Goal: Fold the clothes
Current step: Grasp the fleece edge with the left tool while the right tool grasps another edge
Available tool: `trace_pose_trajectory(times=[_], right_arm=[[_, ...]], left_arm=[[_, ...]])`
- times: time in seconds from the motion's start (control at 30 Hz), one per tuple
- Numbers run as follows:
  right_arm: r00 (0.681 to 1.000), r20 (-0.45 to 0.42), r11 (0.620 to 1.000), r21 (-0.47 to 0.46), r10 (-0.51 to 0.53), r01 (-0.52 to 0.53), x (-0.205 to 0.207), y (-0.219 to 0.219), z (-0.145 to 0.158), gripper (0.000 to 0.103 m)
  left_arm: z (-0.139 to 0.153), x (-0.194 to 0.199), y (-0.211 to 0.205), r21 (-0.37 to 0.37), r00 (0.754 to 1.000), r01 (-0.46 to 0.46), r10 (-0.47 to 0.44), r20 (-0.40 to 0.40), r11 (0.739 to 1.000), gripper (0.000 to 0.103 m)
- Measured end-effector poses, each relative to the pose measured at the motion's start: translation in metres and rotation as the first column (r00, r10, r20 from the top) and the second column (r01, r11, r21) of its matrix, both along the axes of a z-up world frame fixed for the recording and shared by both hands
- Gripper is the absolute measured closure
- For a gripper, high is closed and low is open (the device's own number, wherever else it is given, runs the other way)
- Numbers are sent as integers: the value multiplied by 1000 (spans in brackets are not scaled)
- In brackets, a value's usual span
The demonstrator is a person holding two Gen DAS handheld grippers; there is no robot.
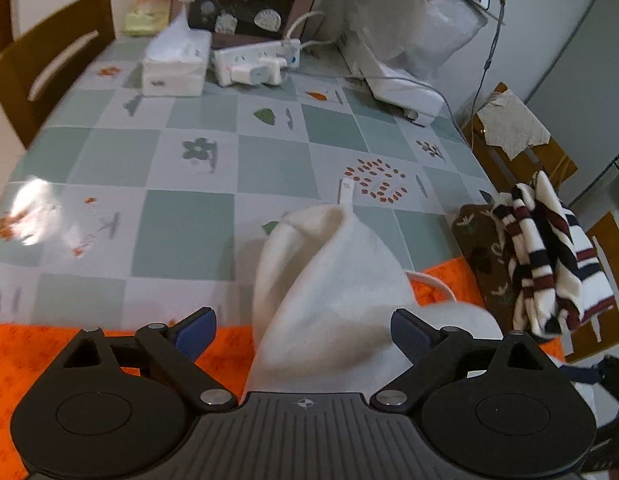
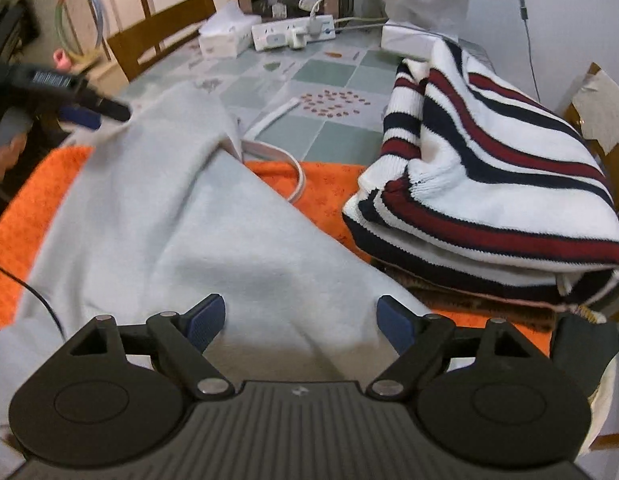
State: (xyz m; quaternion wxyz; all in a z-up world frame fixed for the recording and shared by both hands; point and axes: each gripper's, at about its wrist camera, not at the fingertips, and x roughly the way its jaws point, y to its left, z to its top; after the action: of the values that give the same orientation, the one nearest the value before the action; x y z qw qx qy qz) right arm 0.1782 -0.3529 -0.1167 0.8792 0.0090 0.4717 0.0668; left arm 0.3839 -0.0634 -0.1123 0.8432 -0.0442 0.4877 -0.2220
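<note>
Home: tablecloth, tissue box, chairs.

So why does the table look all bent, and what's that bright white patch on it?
Left wrist view: the fisheye lens curves the checked tablecloth toward the edges, and the white patch is glare from light bouncing off its shiny surface; the white garment is smeared by motion. Right wrist view: the left gripper and nearby cloth look blurry, while the striped sweater is sharp.

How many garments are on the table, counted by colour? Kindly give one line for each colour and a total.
White: 1, the white garment on the orange cloth.
Striped: 1, the striped sweater, folded.
Brown patterned: 1, the brown garment under the striped one.
Total: 3
</note>
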Motion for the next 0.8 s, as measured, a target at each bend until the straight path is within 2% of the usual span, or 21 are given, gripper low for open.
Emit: trace_pose_trajectory(times=[0.2, 0.27, 0.4, 0.47, 0.53, 0.57, 0.63, 0.7, 0.8], right_arm=[[1000, -30, 1000, -7, 3, -4, 9, -13, -18, 9], [999, -43, 1000, -3, -17, 17, 11, -19, -24, 6], [997, -73, 999, 38, -35, 38, 14, -27, -39, 7], [997, -75, 998, 57, -26, 30, 14, -27, -43, 19], [997, -75, 996, 88, -14, 20, 14, -25, -42, 48], [997, -74, 995, 98, -7, 15, 14, -23, -41, 54], [998, -67, 996, 86, 4, 2, 12, -18, -38, 77], [998, -62, 998, 67, -2, 6, 10, -12, -32, 90], [999, -35, 998, 62, -29, 31, 3, -10, -20, 93]], left_arm=[[-24, 30, -18, -15, 997, 40, -41, -71, 999, 10], [-35, 35, -21, -6, 994, 46, -47, -97, 999, 17], [-49, 38, -23, 1, 993, 30, -30, -114, 1000, 29], [-48, 34, -21, -13, 996, 20, -21, -89, 1000, 40], [-44, 31, -21, -16, 997, 9, -11, -71, 1000, 52], [-42, 30, -20, -20, 998, 2, -3, -66, 1000, 56], [-37, 29, -16, -31, 998, -19, 18, -59, 999, 71], [-31, 25, -11, -39, 997, -53, 51, -56, 998, 78], [-19, 15, -1, -48, 994, -107, 106, -36, 993, 81]])
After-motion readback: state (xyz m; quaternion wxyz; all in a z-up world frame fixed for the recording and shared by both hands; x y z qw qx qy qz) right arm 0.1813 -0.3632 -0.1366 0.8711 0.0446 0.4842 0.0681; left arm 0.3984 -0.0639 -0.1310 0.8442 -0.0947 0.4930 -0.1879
